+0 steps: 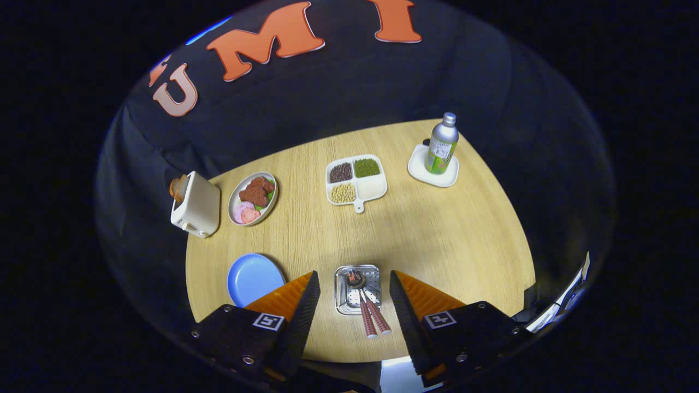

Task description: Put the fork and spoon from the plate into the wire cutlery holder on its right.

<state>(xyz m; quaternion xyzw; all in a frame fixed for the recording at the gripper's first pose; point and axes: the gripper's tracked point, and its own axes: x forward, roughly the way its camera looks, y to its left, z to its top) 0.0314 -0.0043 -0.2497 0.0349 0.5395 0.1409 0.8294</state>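
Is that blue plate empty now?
Empty as far as visible: blue plate shows bare; open gripper hides its near edge.

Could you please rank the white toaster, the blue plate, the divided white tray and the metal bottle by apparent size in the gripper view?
1. Divided white tray.
2. White toaster and blue plate look alike; the plate is nearer the camera and partly behind a finger, so unranked.
3. Metal bottle.
Gripper fingers open.

The gripper [352,295] is held open above the table [437,234]. A fork and spoon [367,312] are seen in the wire cutlery holder [357,289] between its fingers.
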